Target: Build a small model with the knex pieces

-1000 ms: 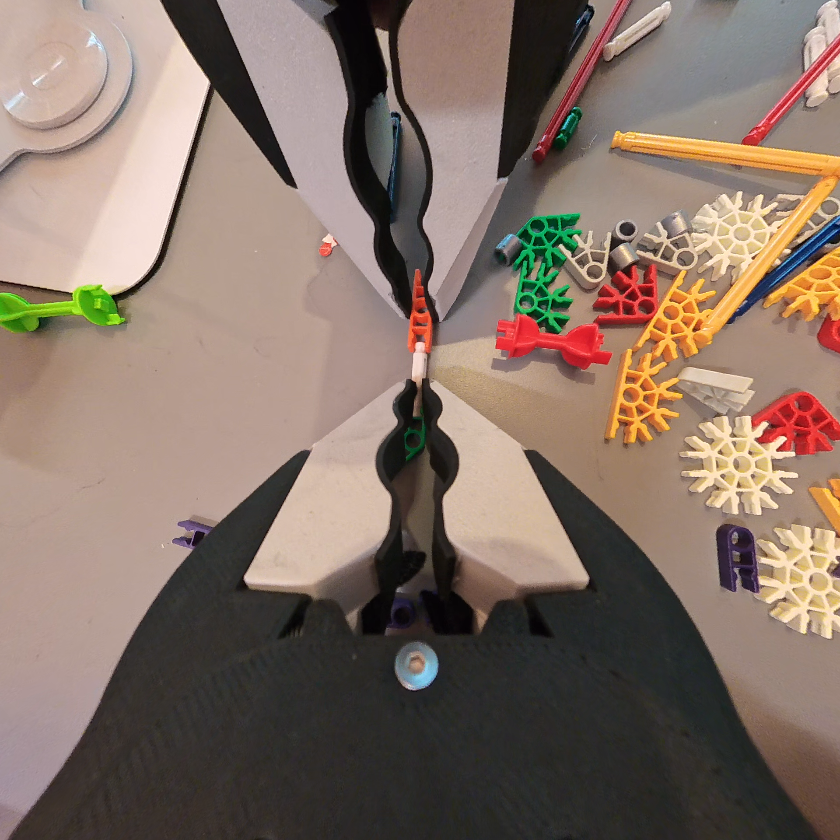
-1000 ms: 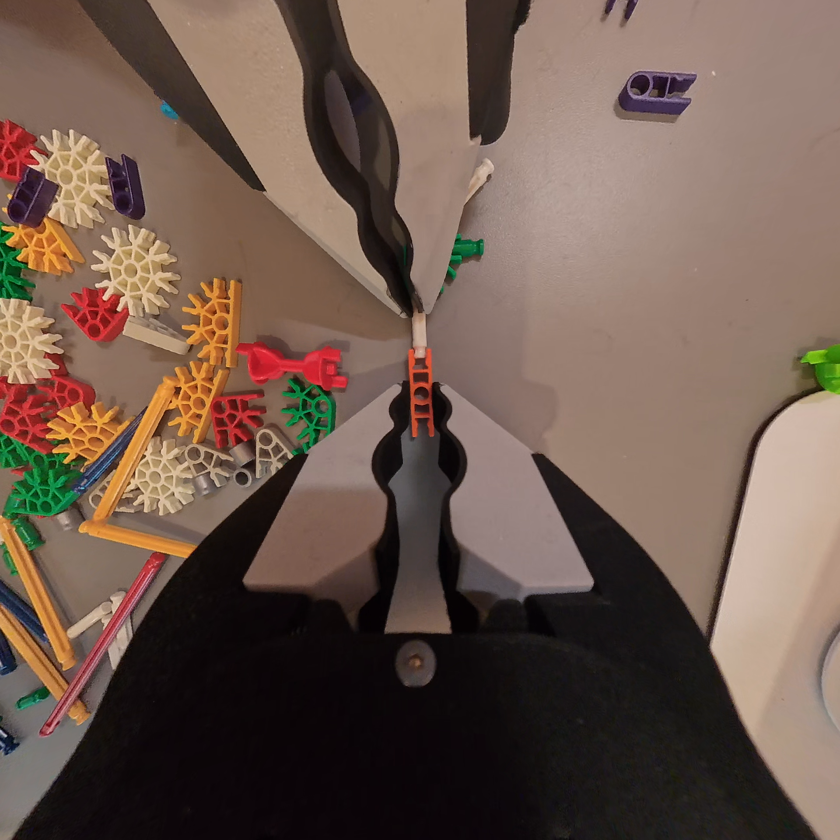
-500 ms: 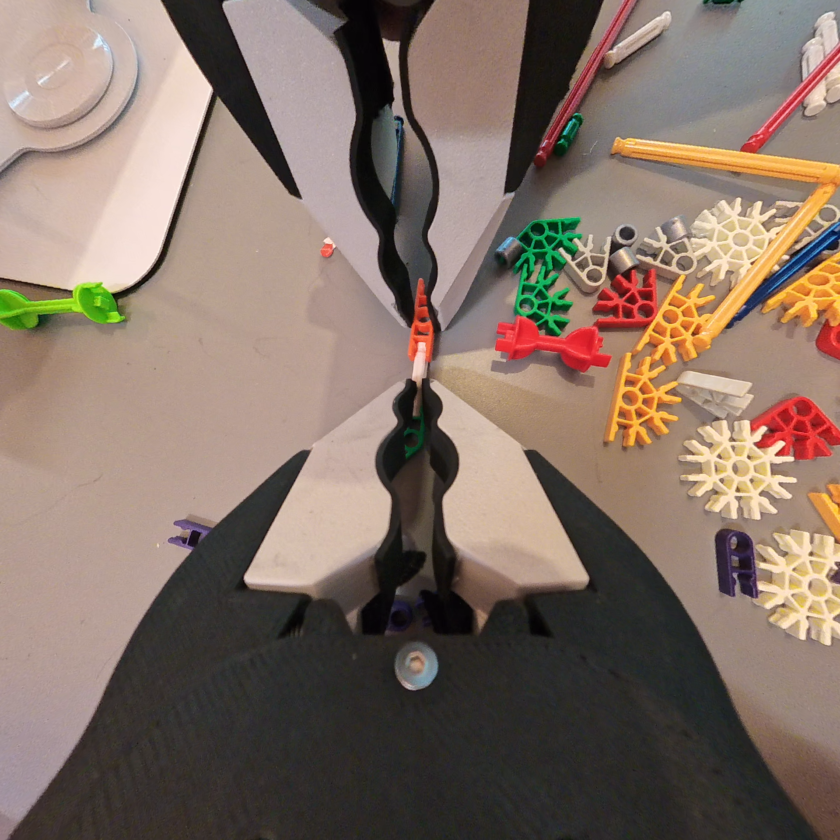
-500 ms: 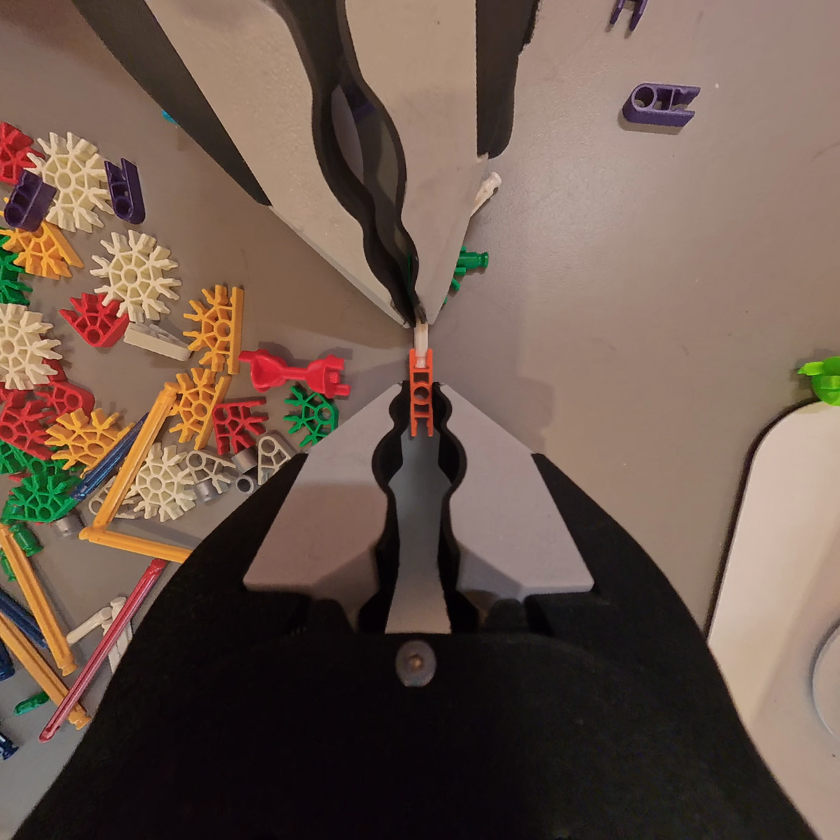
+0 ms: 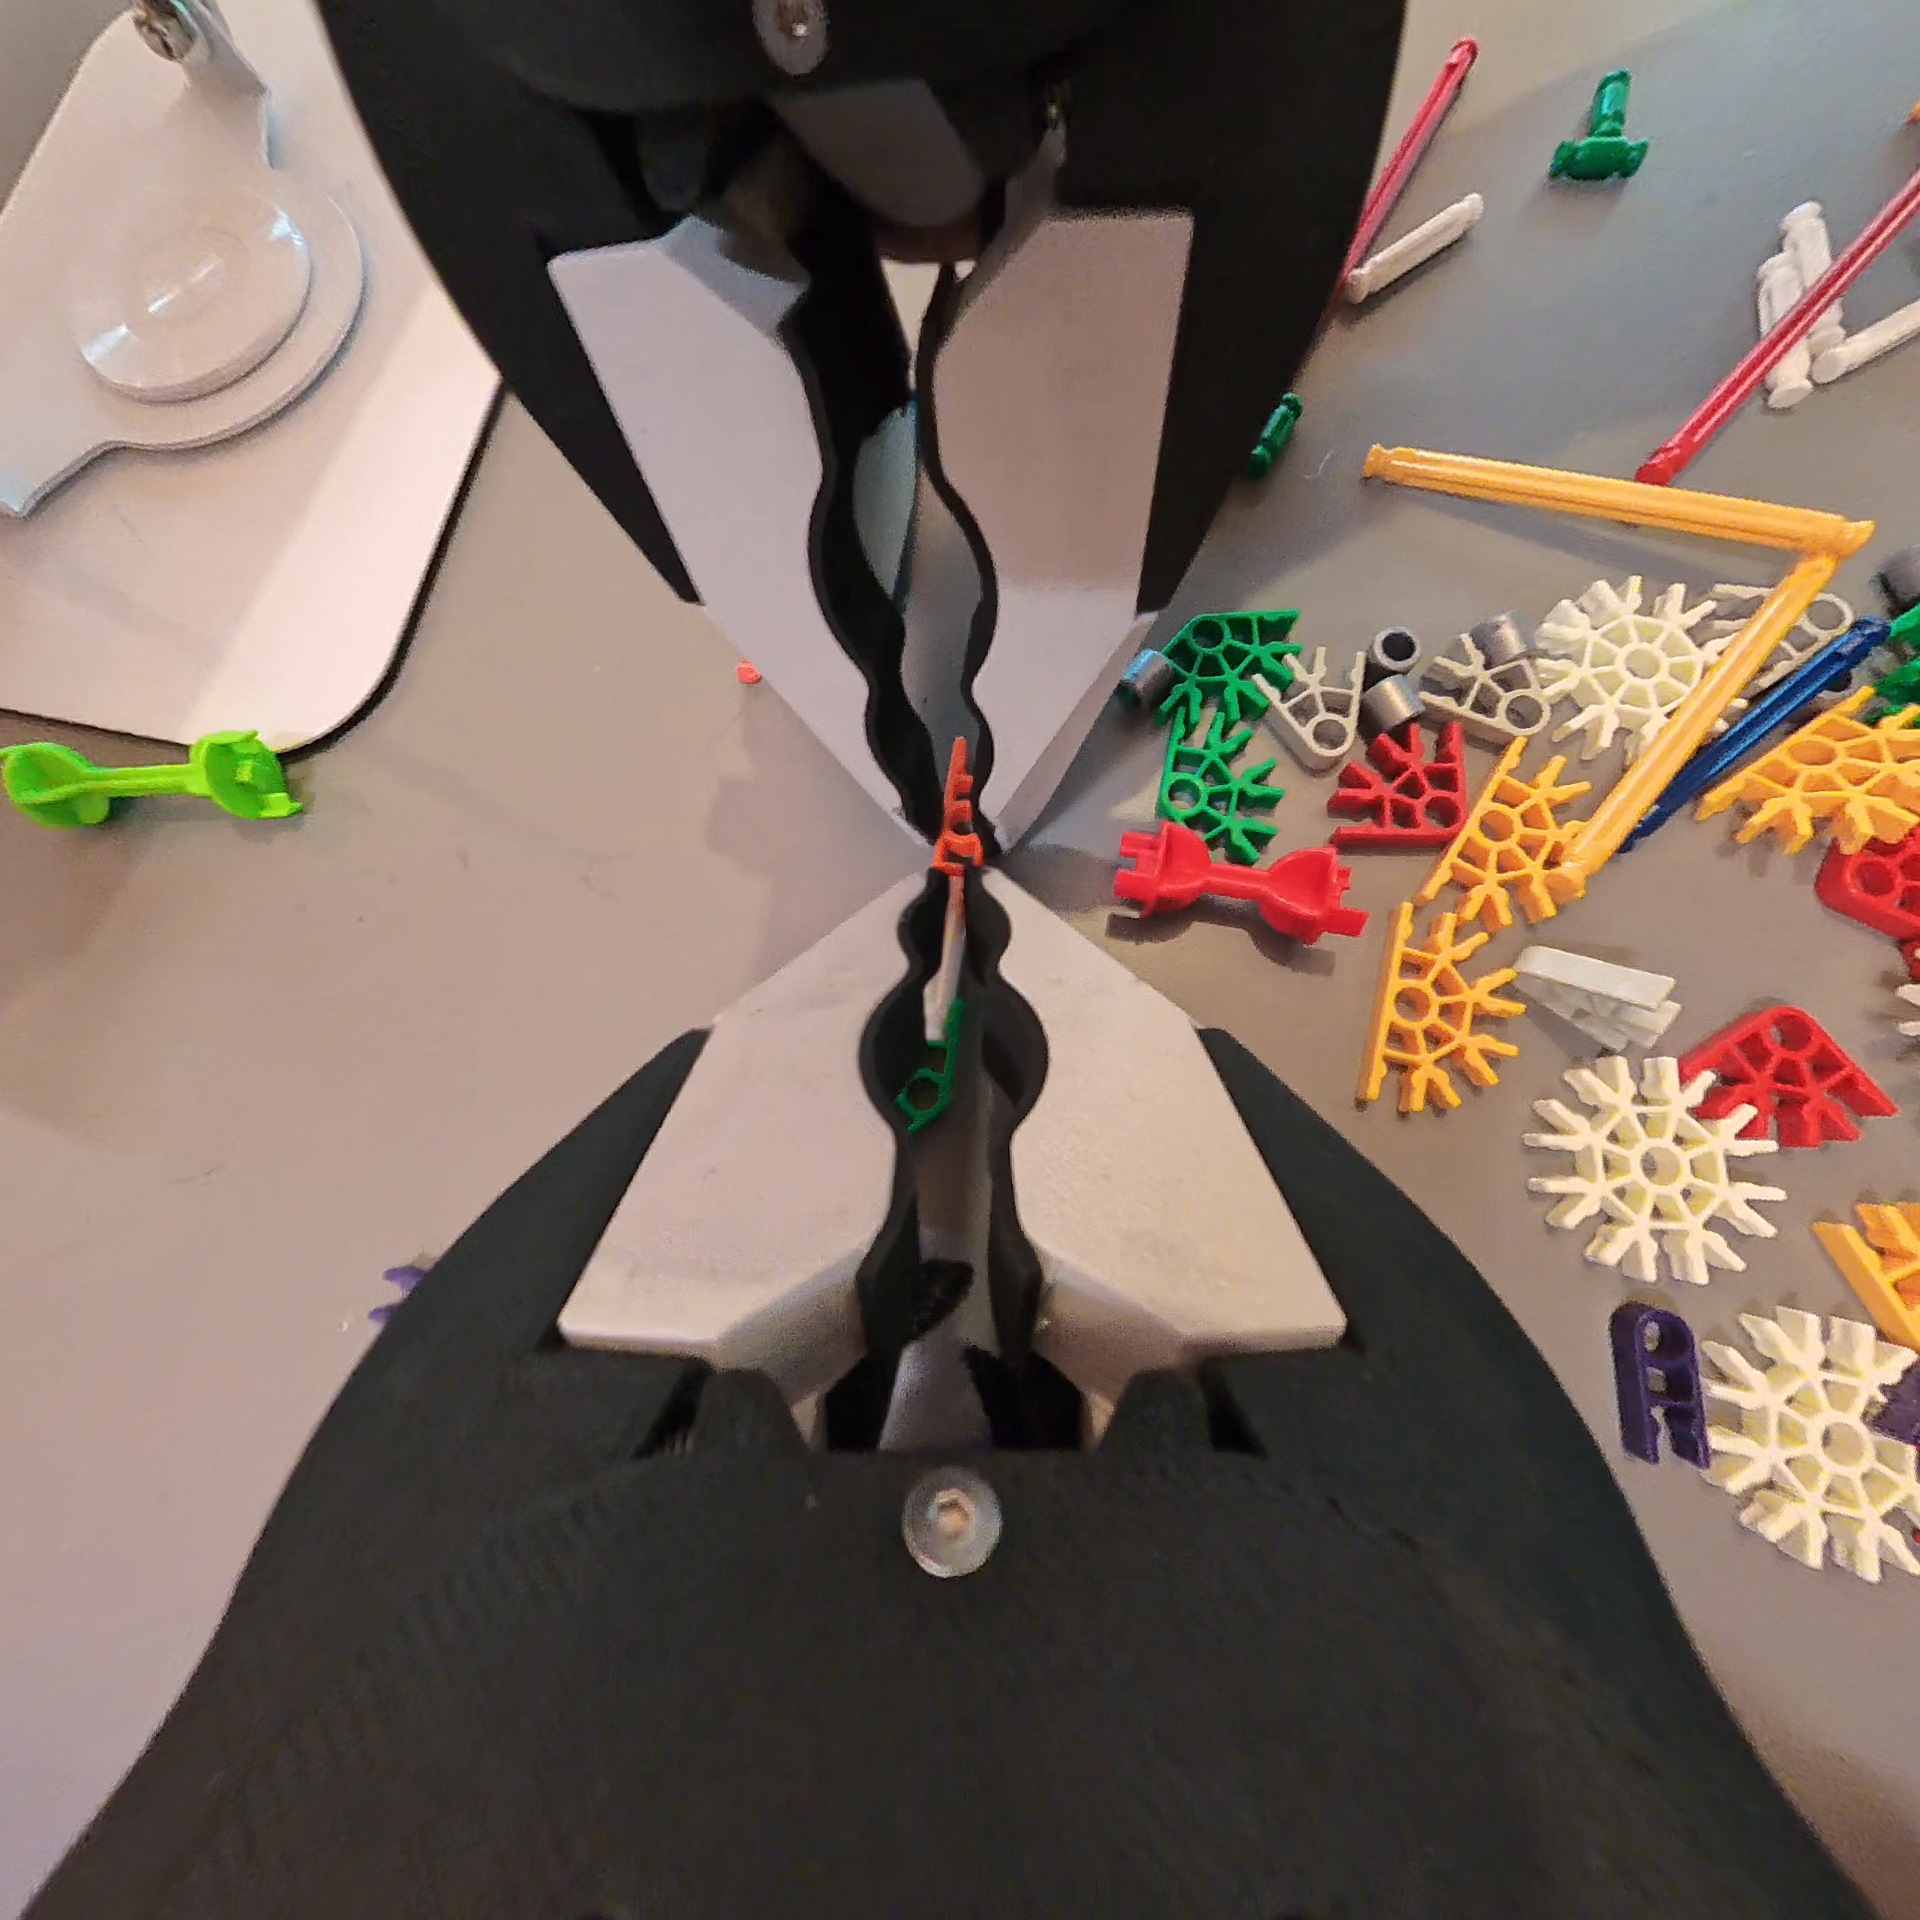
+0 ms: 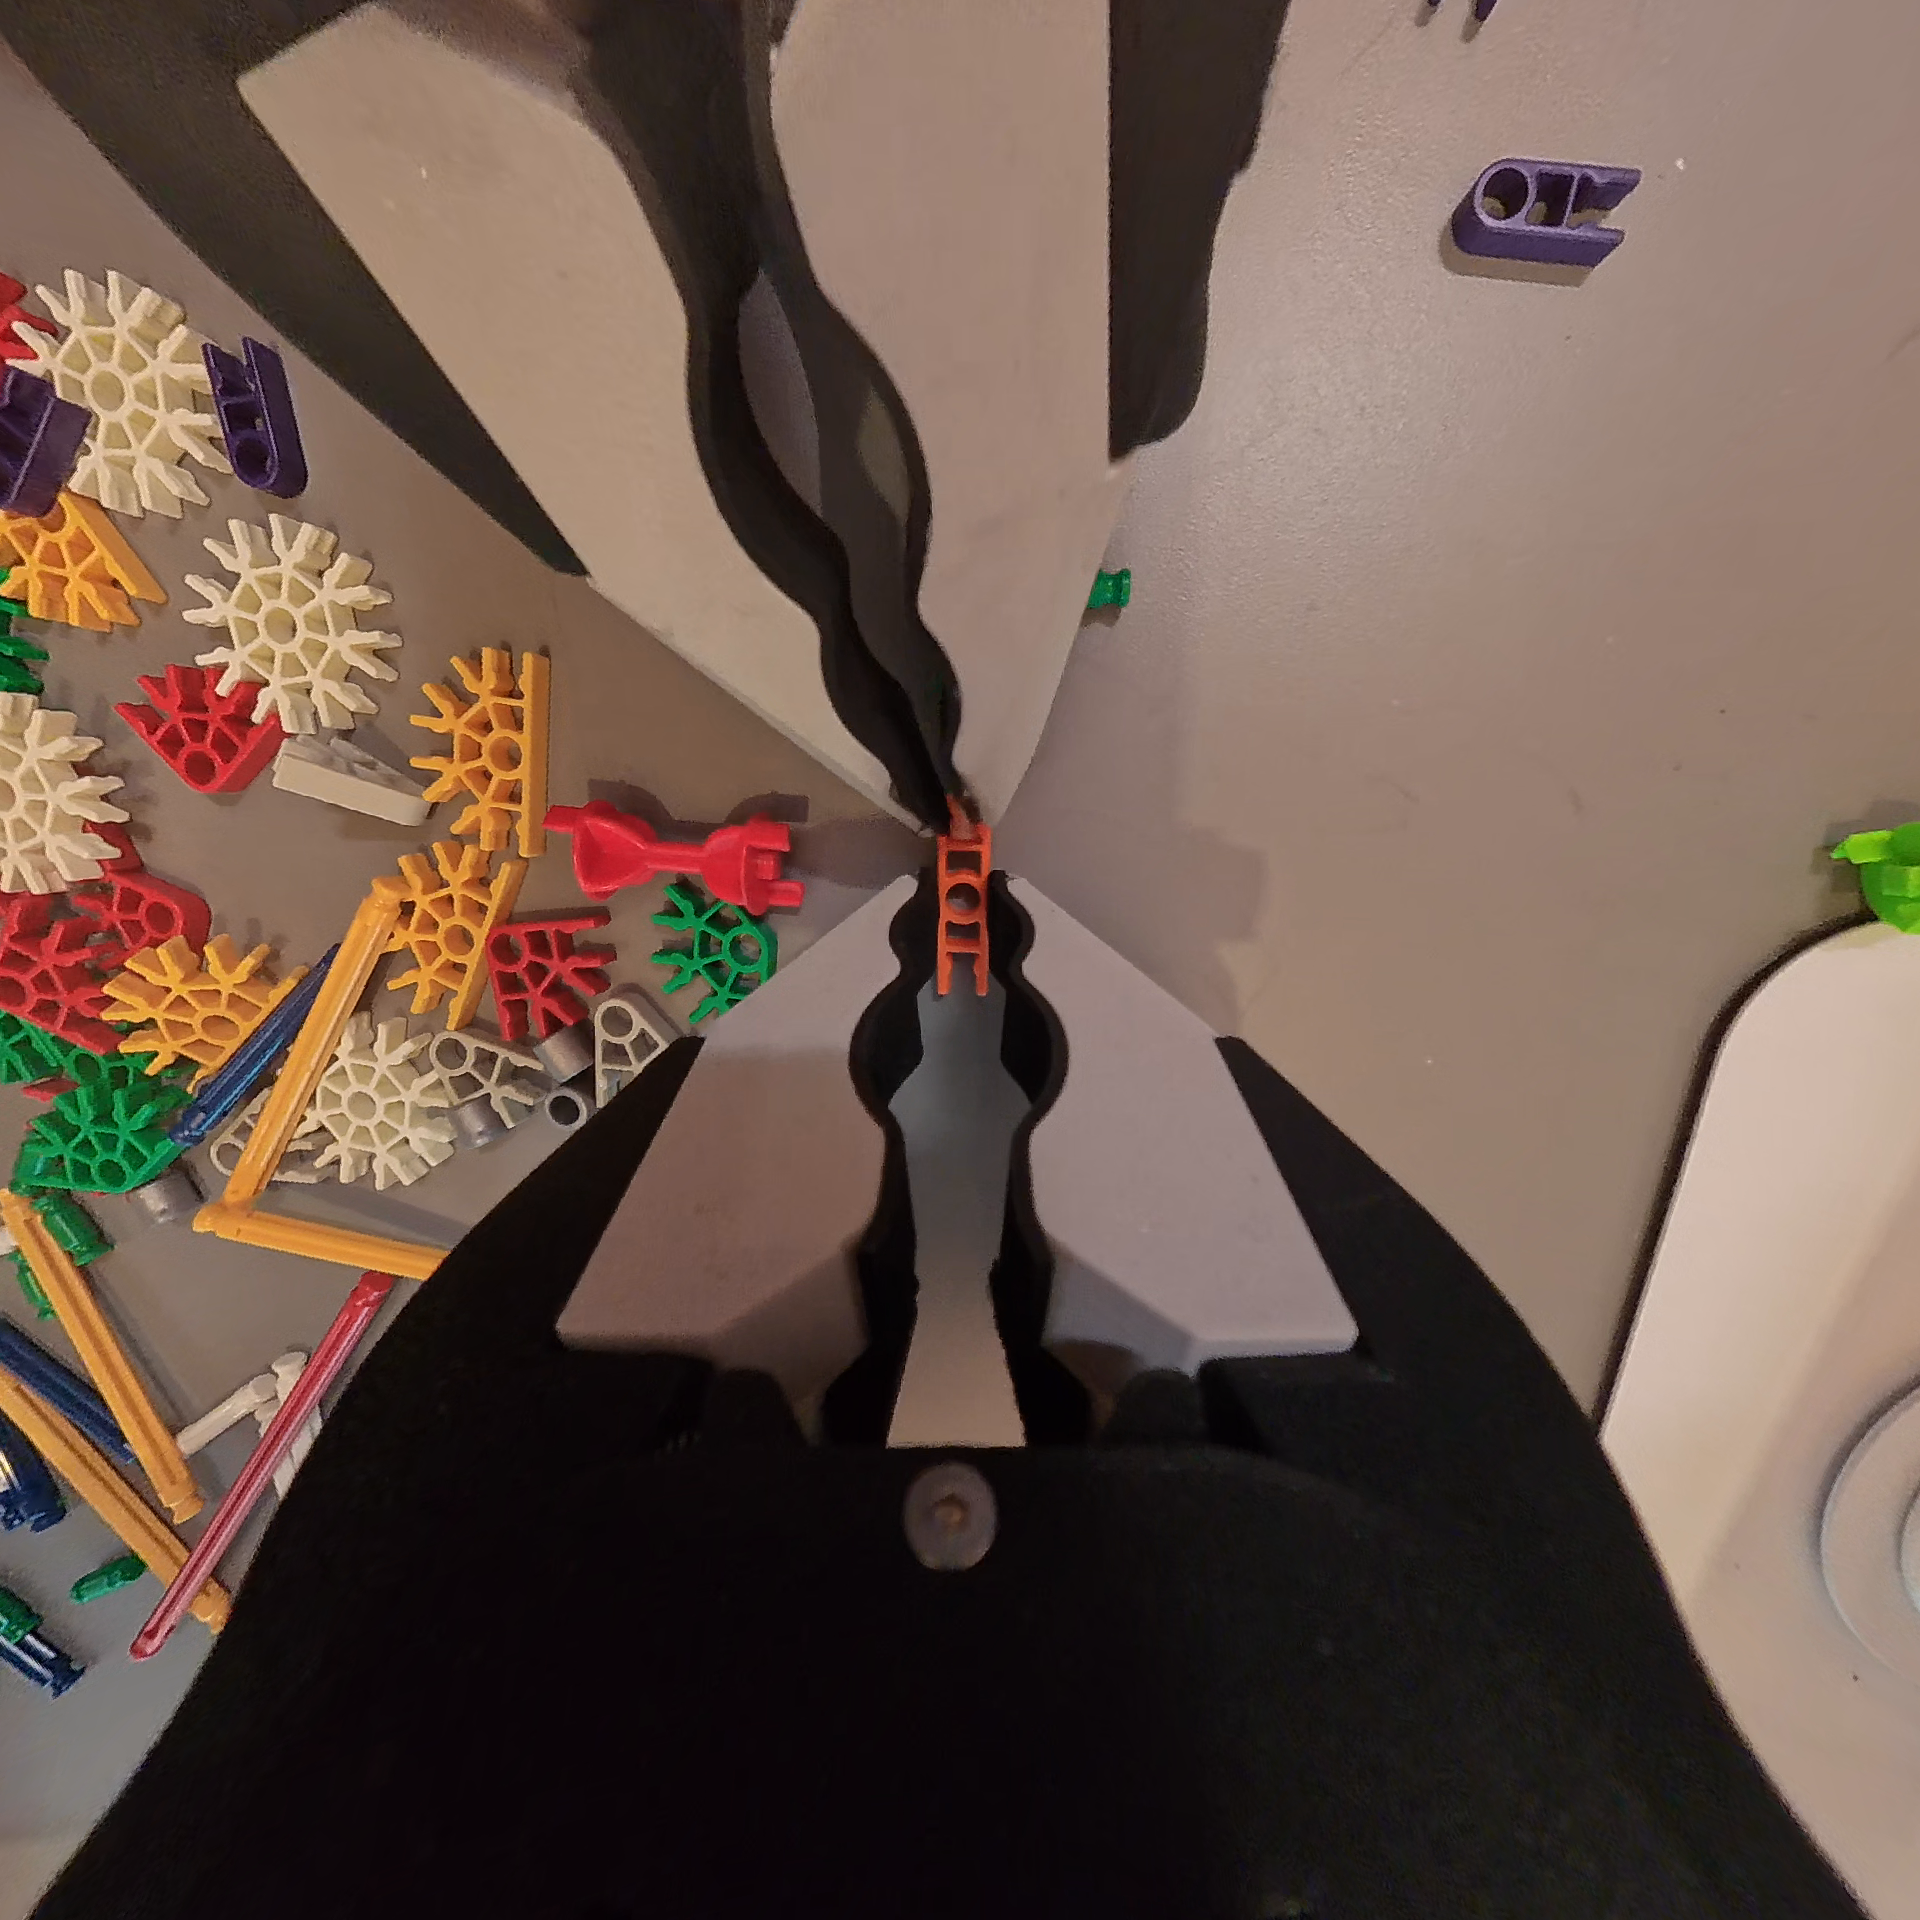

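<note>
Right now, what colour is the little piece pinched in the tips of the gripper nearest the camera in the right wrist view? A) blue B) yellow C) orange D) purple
C: the right gripper is closed on a small orange connector, ladder-shaped, between its fingertips.

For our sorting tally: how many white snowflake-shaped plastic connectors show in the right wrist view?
4 white snowflake connectors: three upper left, one lower beside yellow rod. More may be hidden.

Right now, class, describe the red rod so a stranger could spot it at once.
Find the pile of pieces beside the two meeting grippers. At the pile's edge nearest the fingertips lies the red rod, flat on the table. It alone is short, red, and flared at both ends.
</note>
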Demonstrator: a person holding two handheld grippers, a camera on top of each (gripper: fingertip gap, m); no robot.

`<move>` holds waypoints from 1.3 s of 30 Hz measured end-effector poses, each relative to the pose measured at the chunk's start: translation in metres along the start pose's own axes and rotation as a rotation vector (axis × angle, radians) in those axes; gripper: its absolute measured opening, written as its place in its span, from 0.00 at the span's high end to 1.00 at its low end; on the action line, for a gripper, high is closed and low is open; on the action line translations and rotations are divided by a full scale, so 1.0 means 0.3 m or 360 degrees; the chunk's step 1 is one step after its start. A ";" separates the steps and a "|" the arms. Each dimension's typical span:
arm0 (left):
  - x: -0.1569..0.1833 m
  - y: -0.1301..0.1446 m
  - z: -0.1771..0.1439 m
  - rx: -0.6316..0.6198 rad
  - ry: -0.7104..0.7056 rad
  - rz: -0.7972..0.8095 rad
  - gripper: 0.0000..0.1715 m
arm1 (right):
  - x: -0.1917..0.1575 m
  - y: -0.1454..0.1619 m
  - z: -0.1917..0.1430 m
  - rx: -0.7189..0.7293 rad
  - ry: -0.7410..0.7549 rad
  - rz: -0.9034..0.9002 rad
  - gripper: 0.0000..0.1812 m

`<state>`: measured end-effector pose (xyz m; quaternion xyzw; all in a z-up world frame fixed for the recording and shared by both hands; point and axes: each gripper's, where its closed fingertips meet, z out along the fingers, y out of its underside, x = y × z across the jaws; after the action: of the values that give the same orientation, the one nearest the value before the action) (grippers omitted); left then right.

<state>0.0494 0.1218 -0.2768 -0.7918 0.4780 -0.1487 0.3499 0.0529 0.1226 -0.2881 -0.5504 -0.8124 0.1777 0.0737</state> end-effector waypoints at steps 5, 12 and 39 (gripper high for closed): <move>0.007 0.006 0.012 -0.0034 -0.0005 0.0028 1.00 | -0.001 0.002 0.002 -0.0024 -0.0011 -0.0001 0.96; -0.007 -0.004 0.002 0.0032 -0.0035 -0.0024 1.00 | -0.002 0.001 0.002 -0.0050 -0.0034 -0.0006 0.96; -0.008 0.012 0.006 0.0064 -0.0117 0.0023 1.00 | -0.003 -0.003 0.002 0.0003 -0.0066 0.0009 0.96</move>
<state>0.0468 0.1235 -0.2804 -0.7862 0.4674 -0.1265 0.3840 0.0521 0.1214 -0.2883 -0.5489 -0.8120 0.1901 0.0569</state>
